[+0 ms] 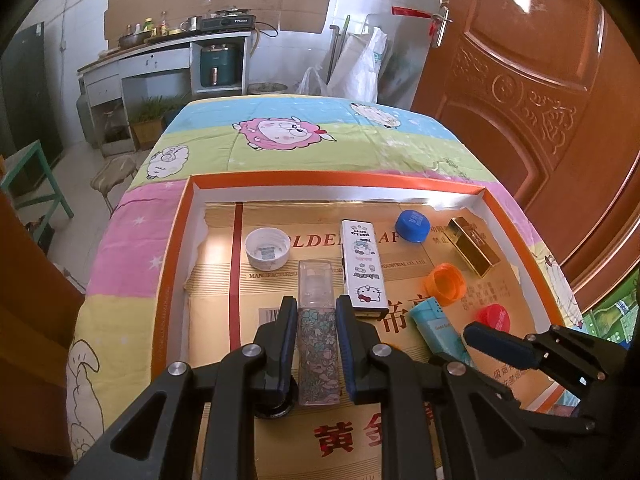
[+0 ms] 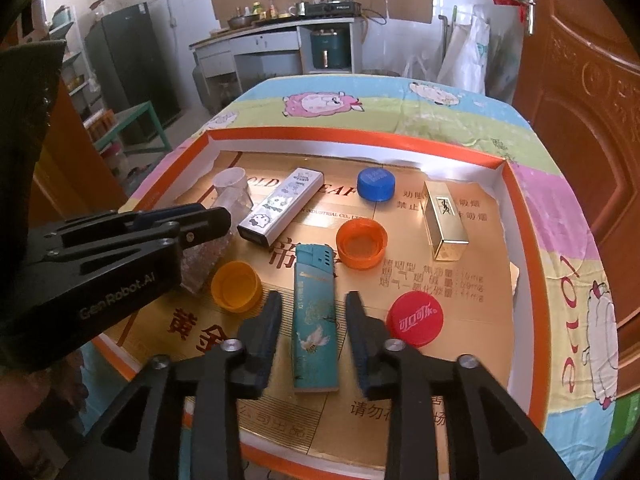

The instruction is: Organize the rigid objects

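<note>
the left gripper (image 1: pixel 316 308) is clamped on the floral bottle (image 1: pixel 319 354), pads pressed to both of its patterned sides, the clear cap end (image 1: pixel 316 282) poking out past the fingertips; the bottle sits over the gold-printed floor of the orange-rimmed box lid (image 1: pixel 176 248), though whether it touches that floor i can't tell; over on the other side, the right gripper (image 2: pixel 314 316) stands parted around the teal lighter (image 2: pixel 314 320), a clear gap between each pad and the lighter's edges, so nothing is gripped there; the lighter lies flat on the tray floor, pointing away from the camera; just left of it sits a yellow cap (image 2: pixel 236 286), open side up; to its right a red cap (image 2: pixel 415 319) (white script on top) lies face up; beyond the lighter's tip, an orange cap (image 2: pixel 361 243), also mouth up; further back a blue cap (image 2: pixel 376 184), a gold box (image 2: pixel 444 220) lying on its side, and a white cartoon-printed case (image 2: pixel 280 206) set at a slant; a white lid (image 1: pixel 267 248) rests near the tray's far left corner in the left view; the whole tray sits on a sheep-print blanket (image 1: pixel 280 136).
</note>
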Tool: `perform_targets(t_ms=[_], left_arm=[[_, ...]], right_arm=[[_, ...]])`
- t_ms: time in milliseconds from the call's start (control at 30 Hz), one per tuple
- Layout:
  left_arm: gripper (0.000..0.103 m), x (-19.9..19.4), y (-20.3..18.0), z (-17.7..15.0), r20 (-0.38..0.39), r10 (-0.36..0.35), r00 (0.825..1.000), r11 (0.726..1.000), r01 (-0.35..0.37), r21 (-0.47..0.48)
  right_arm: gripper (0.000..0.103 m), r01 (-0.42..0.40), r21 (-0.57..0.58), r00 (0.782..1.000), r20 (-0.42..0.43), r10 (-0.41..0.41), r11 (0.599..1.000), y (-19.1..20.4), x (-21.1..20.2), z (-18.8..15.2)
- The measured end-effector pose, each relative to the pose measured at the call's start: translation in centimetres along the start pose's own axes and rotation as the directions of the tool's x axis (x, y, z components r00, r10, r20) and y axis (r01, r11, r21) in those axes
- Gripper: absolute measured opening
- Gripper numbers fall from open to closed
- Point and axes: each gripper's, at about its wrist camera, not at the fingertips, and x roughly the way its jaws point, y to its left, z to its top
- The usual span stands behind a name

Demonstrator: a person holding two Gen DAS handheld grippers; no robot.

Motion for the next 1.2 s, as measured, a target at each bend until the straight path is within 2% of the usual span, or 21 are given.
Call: perform_targets(t_ms=[133,233,367,400,767,800,900,933,1200], left_arm=[[0.021,-0.2,0.1,0.1,0.004,0.001,1.000,1.000,-0.001,-0.003],[0.021,-0.3,0.1,0.1,0.007,0.003,1.000,1.000,-0.003,-0.007],[0.044,-0.7,0.2,0.1,0.020,0.009,1.000,1.000,-0.008,-0.011],[0.047,-0.8,0.1,0.2,0.023,0.007,1.000,1.000,-0.007,-0.011],[0.047,-1.9,-0.7,-0.1,0.027,0.012,1.000,1.000,-0.012,0.001],[0.047,-2.0,-0.7,-0.2,0.030,0.013,0.999,1.000,-0.013,0.000],[0.047,-2.7,-1.0,-0.2,0.042,0.021,0.999,1.000,-0.021,0.000],[0.047,-3.0,-1.1,-0.3,0.048,0.027,0.998,1.000,-0.027,0.001],[0.047,-4.8,-1.9,-0.7,0.078,0.065,0.995,0.998,-0.065,0.001]], right_arm=[[0.046,0.001,0.001,1.000,0.009,-0.001,1.000,0.1,-0.3,0.0],[0.046,0.001,0.002,1.000,0.015,-0.001,1.000,0.1,-0.6,0.0],[0.046,0.003,0.010,1.000,0.020,-0.003,1.000,-0.2,-0.9,0.0],[0.046,0.003,0.011,1.000,0.021,-0.003,1.000,-0.1,-1.0,-0.1],[0.046,0.022,0.030,0.999,0.043,-0.024,0.999,-0.5,-2.5,-0.6],[0.048,0.028,0.034,0.998,0.047,-0.029,0.999,-0.6,-2.7,-0.6],[0.068,0.057,0.055,0.996,0.062,-0.061,0.997,-1.0,-3.4,-0.7],[0.071,0.067,0.063,0.995,0.066,-0.071,0.996,-1.2,-3.6,-0.8],[0.072,0.097,0.083,0.991,0.089,-0.104,0.992,-1.5,-5.3,-1.1]])
